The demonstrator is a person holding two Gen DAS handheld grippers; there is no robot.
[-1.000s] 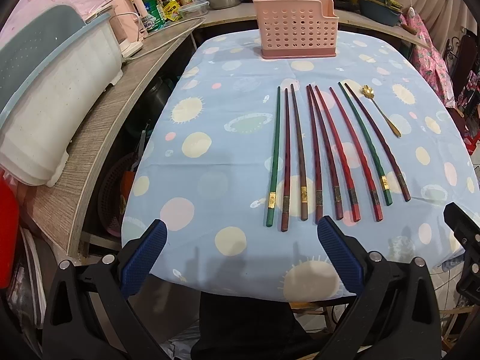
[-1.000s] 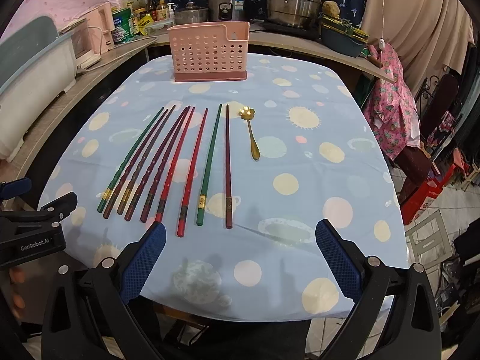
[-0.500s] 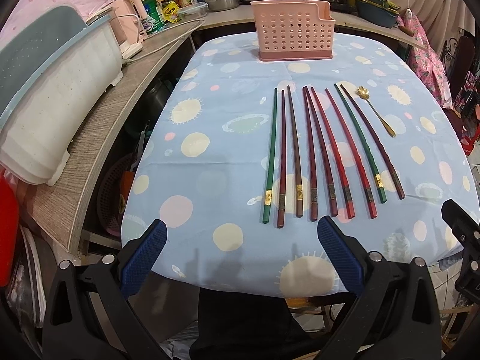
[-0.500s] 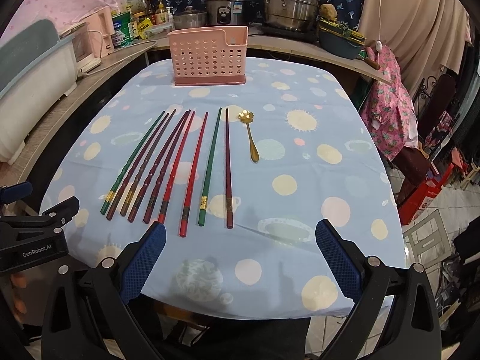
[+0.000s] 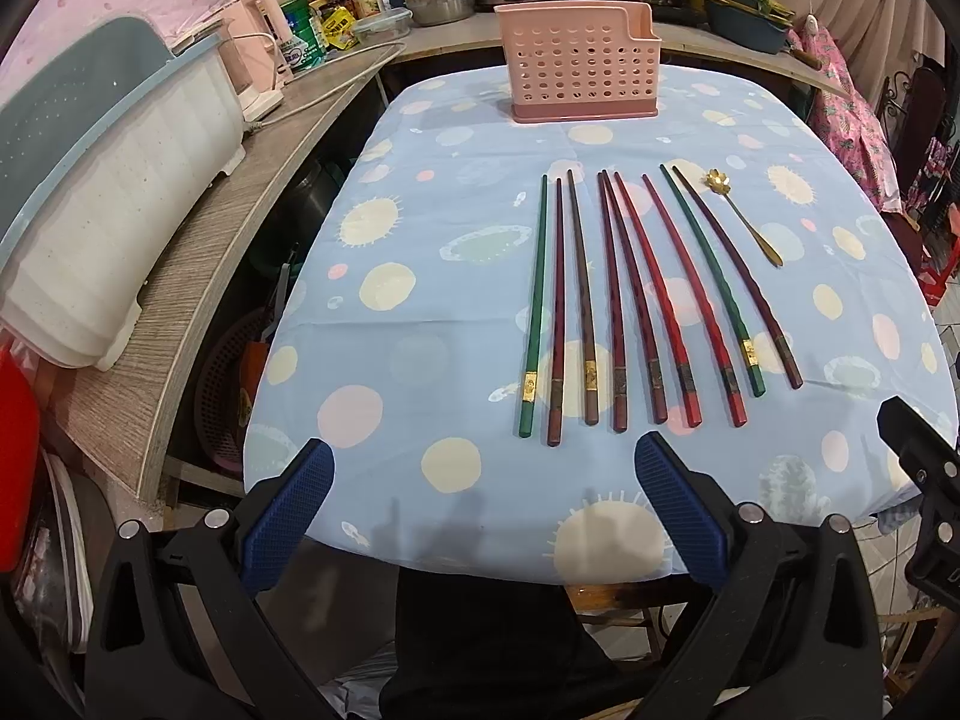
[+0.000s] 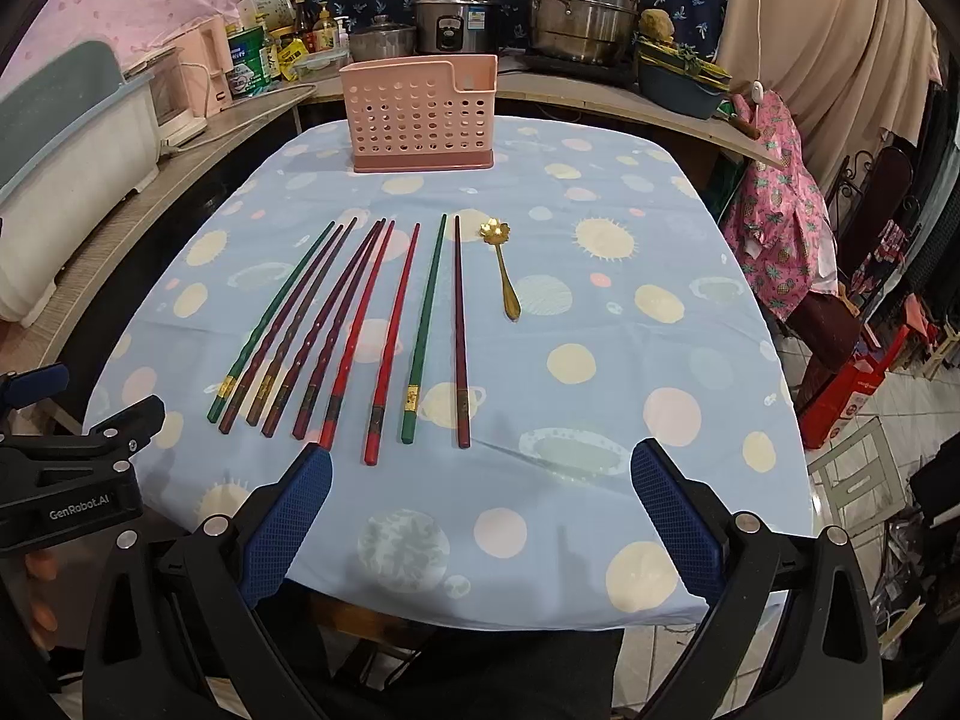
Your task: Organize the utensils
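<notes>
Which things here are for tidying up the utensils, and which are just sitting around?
For the job:
chopsticks, nine in a row on the table
gold spoon beside them
pink holder, at the far end

Just lying about:
rice cooker
steel steamer pot
white dish rack
green tin

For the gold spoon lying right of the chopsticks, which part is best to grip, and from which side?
Grip the gold spoon at mid-handle, from above, jaws across it. It lies flat, apart from the chopsticks, handle towards the right gripper; the flower-shaped bowl looks awkward.
</notes>
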